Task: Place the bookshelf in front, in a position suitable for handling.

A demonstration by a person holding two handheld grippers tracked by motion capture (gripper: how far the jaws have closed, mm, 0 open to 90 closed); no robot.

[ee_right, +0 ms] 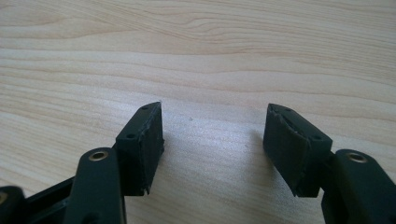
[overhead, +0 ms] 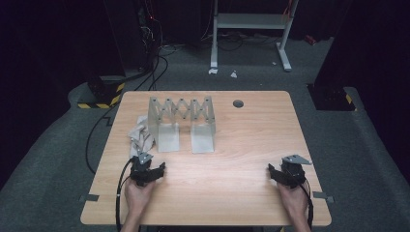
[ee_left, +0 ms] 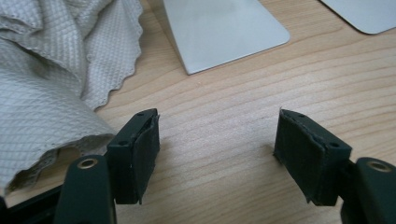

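At the near edge of the pale wooden table (overhead: 241, 140) the person's two forearms come in, cut off by the frame. The left gripper (overhead: 155, 170) rests near the near-left corner, its black jaws spread wide over bare wood with nothing between them; the left gripper view shows the same (ee_left: 217, 149). The right gripper (overhead: 273, 173) sits well apart near the near-right corner, jaws likewise parted over plain grain (ee_right: 212, 147). Between the two lies a broad open stretch of tabletop. Just beyond the left gripper a crumpled grey waffle-weave cloth (overhead: 140, 136) lies in folds; in the left gripper view its scalloped hem (ee_left: 56, 74) comes right beside the left jaw, though I cannot tell whether they touch. Just right of the cloth stands a grey metal folding rack with a criss-cross lattice top (overhead: 181, 122), its two flat feet on the wood. A small round grey cable hole (overhead: 238, 103) sits near the far edge. Grey carpet (overhead: 358, 159) surrounds the table; the far room is dark, with black cables (overhead: 145, 72) and a white frame stand (overhead: 251, 29) hard to make out.
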